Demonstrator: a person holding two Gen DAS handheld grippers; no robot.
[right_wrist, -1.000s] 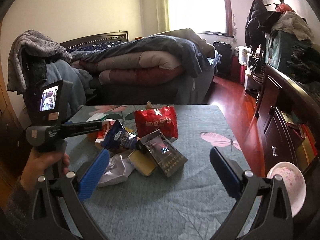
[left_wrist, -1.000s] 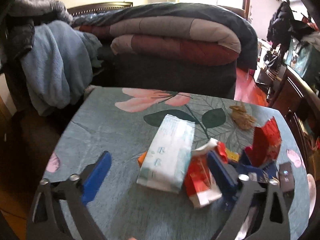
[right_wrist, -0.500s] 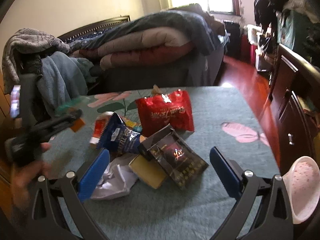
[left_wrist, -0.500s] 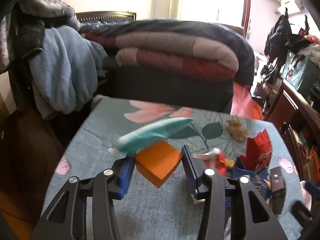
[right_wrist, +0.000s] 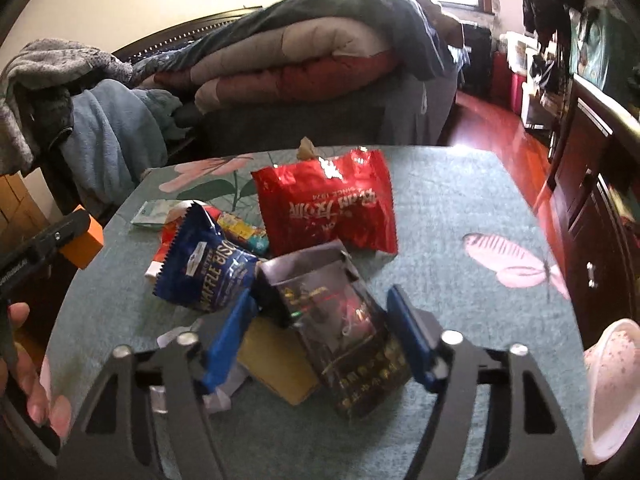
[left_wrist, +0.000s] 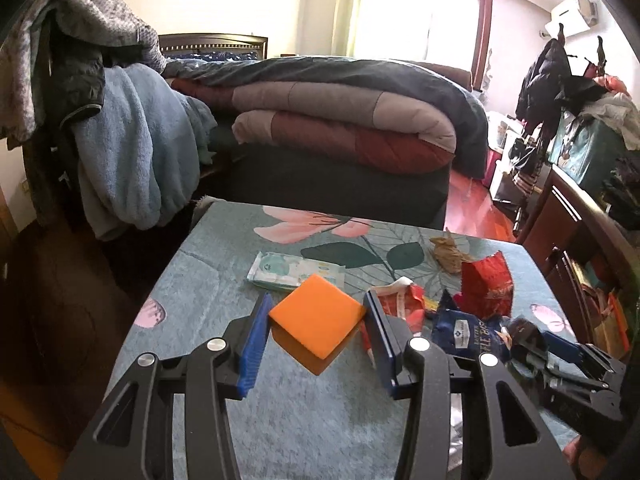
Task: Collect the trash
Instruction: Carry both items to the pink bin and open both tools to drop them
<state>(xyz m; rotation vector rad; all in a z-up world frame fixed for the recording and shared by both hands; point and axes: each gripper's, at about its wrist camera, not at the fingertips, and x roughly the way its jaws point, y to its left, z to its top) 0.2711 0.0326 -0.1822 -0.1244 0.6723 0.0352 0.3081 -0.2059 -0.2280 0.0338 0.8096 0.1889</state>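
Observation:
My left gripper (left_wrist: 316, 330) is shut on an orange box (left_wrist: 316, 322) and holds it above the teal table; the box also shows in the right wrist view (right_wrist: 82, 240). My right gripper (right_wrist: 320, 320) straddles a dark snack packet (right_wrist: 340, 336), its blue pads close on both sides; contact is unclear. Around it lie a red bag (right_wrist: 326, 206), a blue biscuit bag (right_wrist: 206, 266), a yellow flat pack (right_wrist: 276, 364) and crumpled white wrapper (right_wrist: 218, 392). A wet-wipes pack (left_wrist: 294, 270) lies beyond the orange box.
The table (left_wrist: 304, 432) has a floral teal cloth. A crumpled brown paper (left_wrist: 450, 252) lies at the far side. A bed with folded quilts (left_wrist: 344, 120) stands behind. A dark cabinet (right_wrist: 592, 184) and a pink bowl (right_wrist: 610, 384) are at the right.
The left gripper lifted the orange box clear; the wipes pack slid off it onto the table. The right gripper moved down over the dark packet and its jaws narrowed.

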